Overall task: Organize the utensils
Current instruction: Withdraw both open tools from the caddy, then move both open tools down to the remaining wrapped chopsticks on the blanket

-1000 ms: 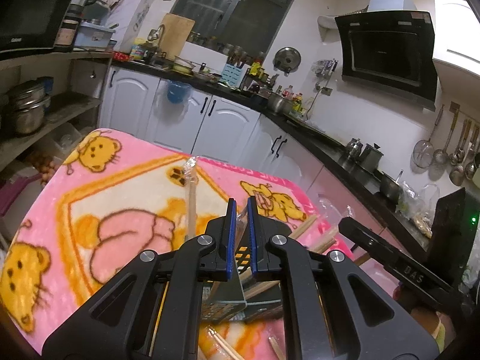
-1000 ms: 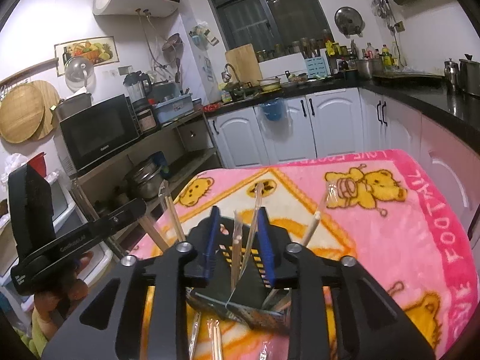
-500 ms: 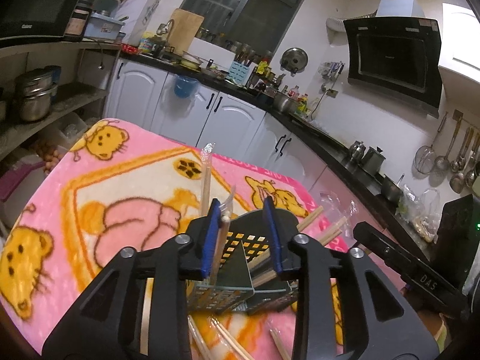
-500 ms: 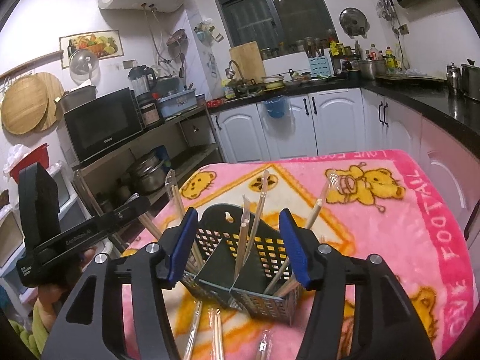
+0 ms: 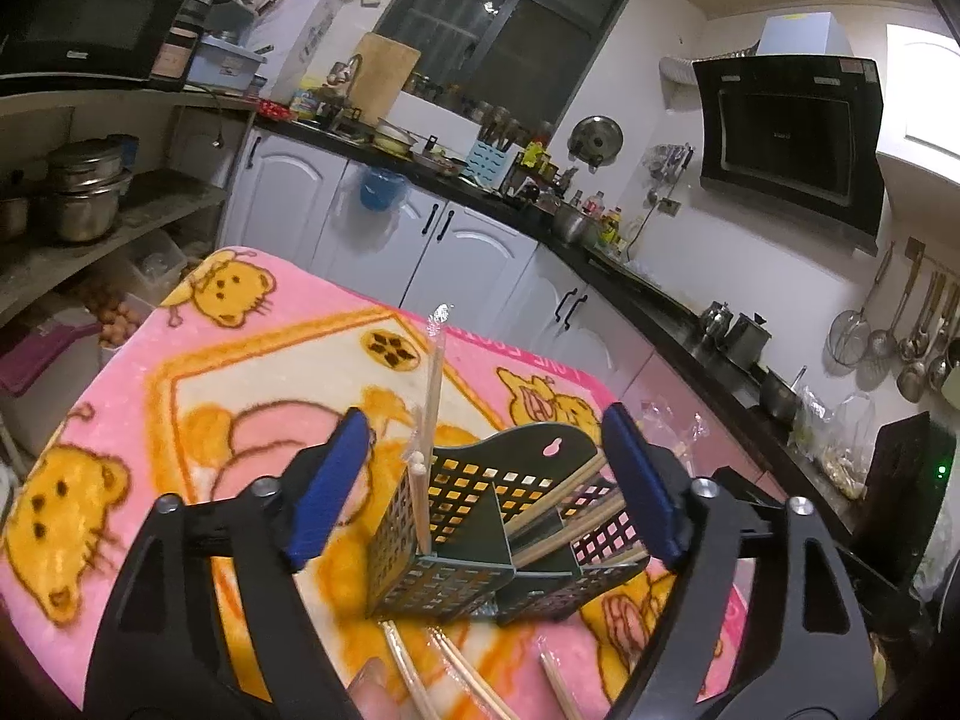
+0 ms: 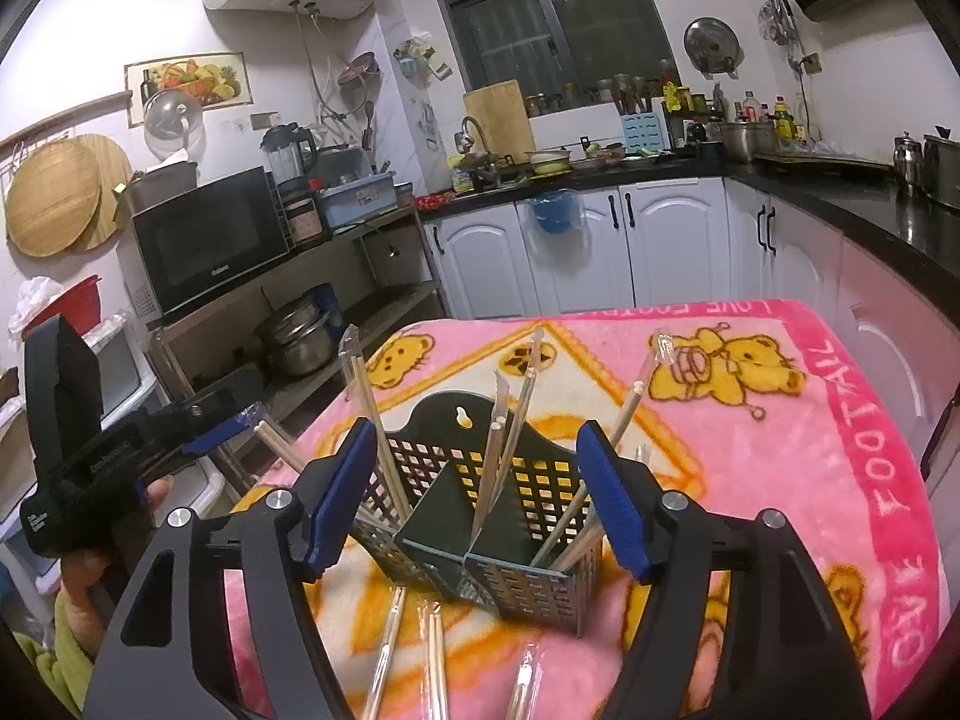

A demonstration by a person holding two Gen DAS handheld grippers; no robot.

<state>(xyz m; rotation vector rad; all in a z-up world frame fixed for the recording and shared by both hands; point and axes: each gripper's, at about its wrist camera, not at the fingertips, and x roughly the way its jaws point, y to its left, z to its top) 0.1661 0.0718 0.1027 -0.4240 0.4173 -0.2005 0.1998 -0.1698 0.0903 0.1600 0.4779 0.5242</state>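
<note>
Both grippers, left gripper (image 5: 480,495) and right gripper (image 6: 474,501), are hovering wide-jawed and empty over the caddy (image 6: 480,516), needing loose chopsticks (image 6: 432,654) next.

Wrapped chopsticks (image 6: 498,456) fan out of the perforated caddy (image 6: 480,516) toward twelve, eleven and two o'clock, blocking any straight drop. Loose pairs (image 6: 432,654) clutter the blanket (image 6: 780,480) at six. Blanket lies bare at twelve and three.
</note>
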